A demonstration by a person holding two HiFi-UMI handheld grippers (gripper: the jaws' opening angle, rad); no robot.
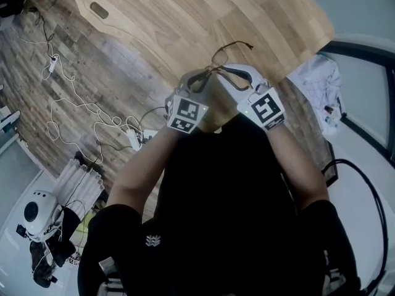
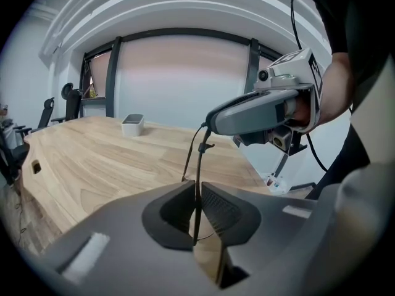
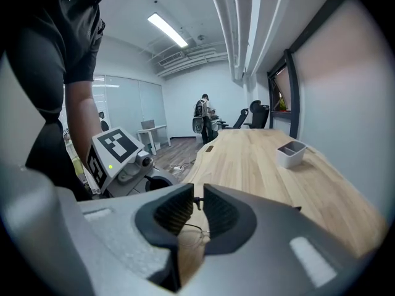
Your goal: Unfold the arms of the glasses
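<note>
Glasses [image 1: 217, 66] are hanging in the air over the near edge of the wooden table [image 1: 185, 17] in the head view, pinched from both sides. The left gripper [image 1: 200, 82] and the right gripper [image 1: 237, 76] are meeting at the thin dark frame, and one arm of the frame is sticking out past them over the tabletop. Cables [image 1: 74, 103] are trailing over the plank floor [image 1: 37, 54] to the left of the person's dark sleeves.

In the left gripper view, the left gripper is closing its jaws almost fully on a slim, upright dark part of the glasses [image 2: 198, 165], which is running up to the tip of the right gripper [image 2: 216, 119] above it. A small grey container [image 2: 133, 124] is sitting far back on the table, well apart from the grippers, and office chairs [image 2: 46, 113] are standing at the far left.

In the right gripper view, the right gripper is squeezing a narrow gap around a small dark piece of the frame [image 3: 197, 201], with a fine wire rim showing just below the pads. The left gripper is showing just beside it at the lower left, its marker cube [image 3: 117, 148] facing the camera. A distant person [image 3: 203, 117] is standing beyond the table's far end.
</note>
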